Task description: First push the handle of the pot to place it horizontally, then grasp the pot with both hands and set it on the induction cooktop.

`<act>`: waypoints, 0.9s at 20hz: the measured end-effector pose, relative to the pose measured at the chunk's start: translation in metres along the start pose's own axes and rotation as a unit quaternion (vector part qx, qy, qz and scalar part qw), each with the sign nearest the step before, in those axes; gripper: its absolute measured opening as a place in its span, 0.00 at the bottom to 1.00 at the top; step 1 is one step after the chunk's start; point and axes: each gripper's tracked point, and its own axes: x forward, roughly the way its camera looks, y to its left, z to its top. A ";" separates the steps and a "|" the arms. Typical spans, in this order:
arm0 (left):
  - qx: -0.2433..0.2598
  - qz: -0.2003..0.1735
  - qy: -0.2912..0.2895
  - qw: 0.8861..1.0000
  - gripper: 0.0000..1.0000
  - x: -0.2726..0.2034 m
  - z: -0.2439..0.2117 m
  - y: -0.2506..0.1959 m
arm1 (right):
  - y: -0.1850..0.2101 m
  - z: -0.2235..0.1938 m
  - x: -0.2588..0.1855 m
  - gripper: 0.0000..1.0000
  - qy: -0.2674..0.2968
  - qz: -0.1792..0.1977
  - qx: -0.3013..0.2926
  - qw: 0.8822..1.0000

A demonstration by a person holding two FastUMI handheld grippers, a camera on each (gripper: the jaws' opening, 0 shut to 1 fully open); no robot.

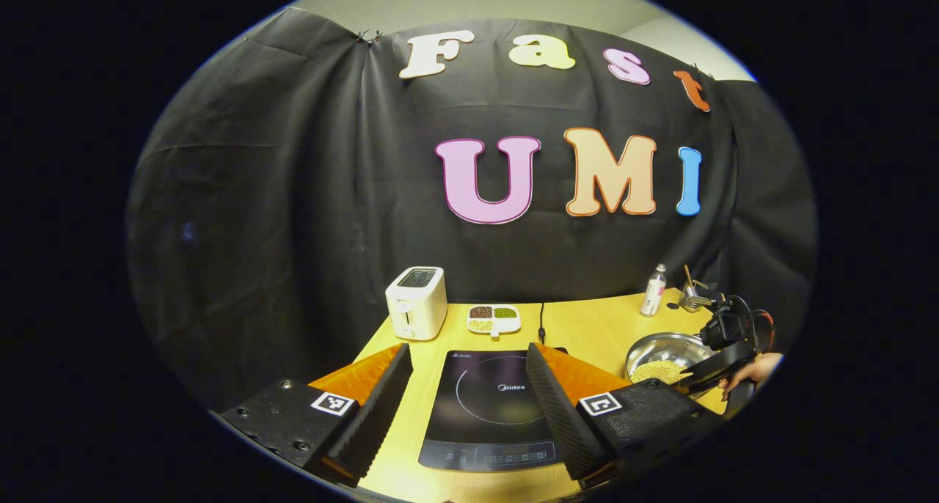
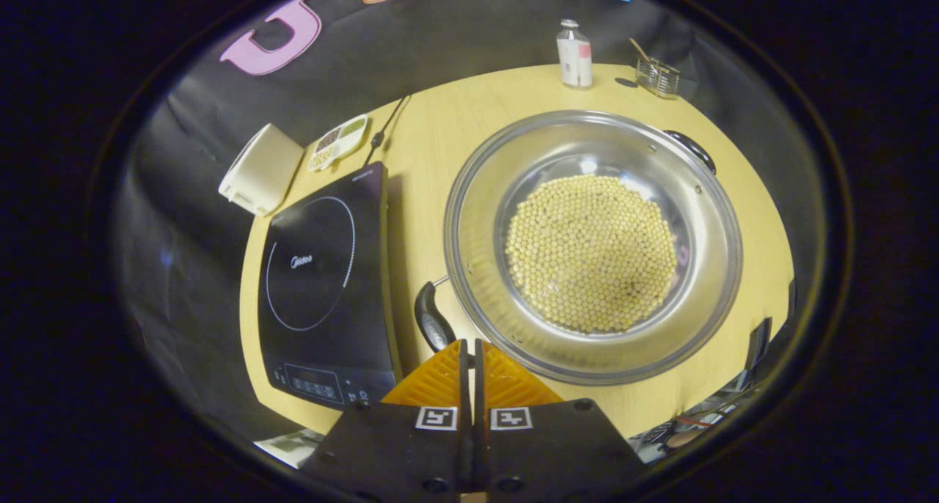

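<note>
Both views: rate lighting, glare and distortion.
Left gripper view: even light, sharp, the table edge bowed by the fisheye, mild sheen on the cooktop. Right gripper view: dimmer, bright glare on the pot wall, beans crisp, strong curving at the rim.

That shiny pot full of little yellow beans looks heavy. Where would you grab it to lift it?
By its two dark handles, I'd judge: one on the rim facing the induction cooktop, the other on the opposite rim. The pot is wide, round and smooth, too broad for one gripper. So each gripper should come in from its own side, fingers closing on a handle.
</note>
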 end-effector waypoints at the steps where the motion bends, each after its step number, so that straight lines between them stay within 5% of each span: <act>1: 0.002 -0.001 0.000 1.000 0.93 0.000 0.000 0.000 | 0.002 0.003 0.002 0.02 0.000 0.001 0.001 1.000; 18: 0.003 0.006 0.020 1.000 0.96 -0.001 -0.015 0.004 | 0.016 0.025 0.011 0.02 -0.021 0.004 -0.002 1.000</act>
